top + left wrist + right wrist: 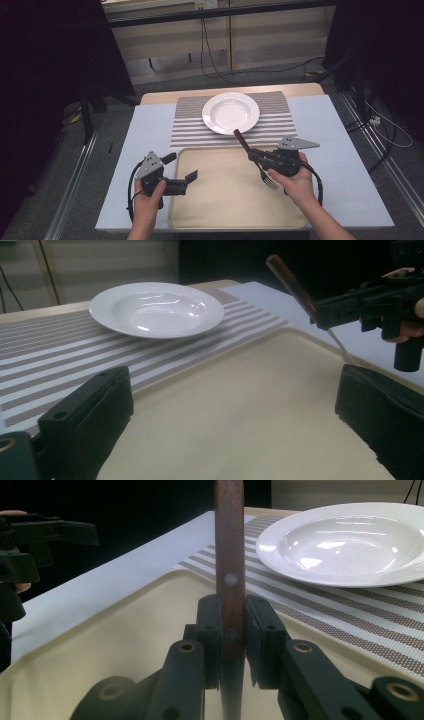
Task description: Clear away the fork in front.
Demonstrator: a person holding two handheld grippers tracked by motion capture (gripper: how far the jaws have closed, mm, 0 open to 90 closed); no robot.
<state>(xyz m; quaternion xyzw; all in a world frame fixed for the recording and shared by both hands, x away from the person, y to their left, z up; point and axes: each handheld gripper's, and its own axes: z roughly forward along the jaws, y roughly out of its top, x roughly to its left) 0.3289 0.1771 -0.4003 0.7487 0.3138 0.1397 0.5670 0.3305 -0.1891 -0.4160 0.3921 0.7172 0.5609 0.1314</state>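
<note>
A fork with a dark wooden handle [242, 140] is held over the right part of a beige tray [220, 200], handle pointing up and away, tines [270, 181] low toward the person. My right gripper [252, 156] is shut on the handle [230, 570], its pads [260, 630] pressed on both sides. My left gripper [181, 167] hovers over the tray's left edge, open and holding nothing. In the left gripper view the left gripper [235, 405] has its jaws far apart over the tray [225, 440], and the fork [292, 282] is in the right gripper [360, 305] at upper right.
A white deep plate [230, 112] rests on a striped placemat [190, 125] just beyond the tray. A pale blue cover [340, 165] lies on the table around them. Cables run across the floor behind the table.
</note>
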